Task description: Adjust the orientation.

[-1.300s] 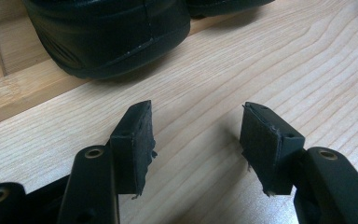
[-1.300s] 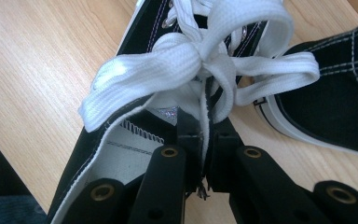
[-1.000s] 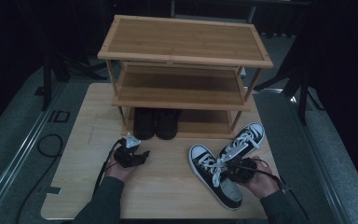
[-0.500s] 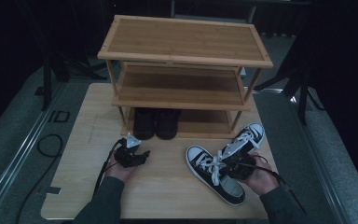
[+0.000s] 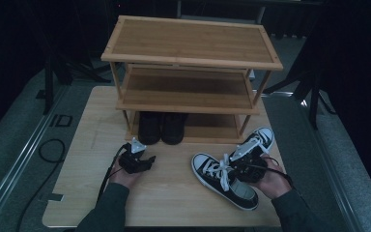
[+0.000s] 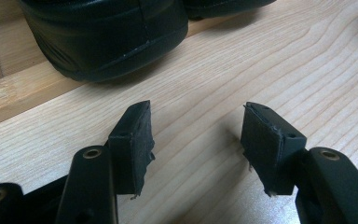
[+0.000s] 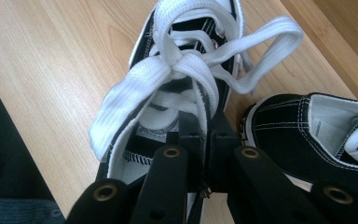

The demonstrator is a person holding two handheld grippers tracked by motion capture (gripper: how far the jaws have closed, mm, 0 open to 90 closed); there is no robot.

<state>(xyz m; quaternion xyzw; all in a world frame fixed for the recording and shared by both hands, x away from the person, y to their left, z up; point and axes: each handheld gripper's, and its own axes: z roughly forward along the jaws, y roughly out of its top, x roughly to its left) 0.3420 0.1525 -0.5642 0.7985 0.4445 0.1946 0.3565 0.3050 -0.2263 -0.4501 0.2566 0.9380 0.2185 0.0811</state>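
Observation:
Two black-and-white lace-up sneakers lie on the wooden table at the right. My right gripper (image 5: 244,169) (image 7: 205,123) is shut on the side wall of the nearer sneaker (image 5: 222,181) (image 7: 121,156), just behind its white lace bow (image 7: 177,65). The other sneaker (image 5: 256,142) (image 7: 284,121) lies beside it, toward the rack. My left gripper (image 5: 149,159) (image 6: 196,135) rests low over the table on the left, open, with nothing between its pads. It points at a black shoe (image 6: 102,37).
A three-shelf bamboo shoe rack (image 5: 188,63) stands at the back of the table (image 5: 174,208). A pair of black shoes (image 5: 162,128) sits on its lowest level. Dark floor and stands surround the table.
The held sneaker has turned a little, its toe swinging left, with my right hand shifting slightly. The left gripper has kept still.

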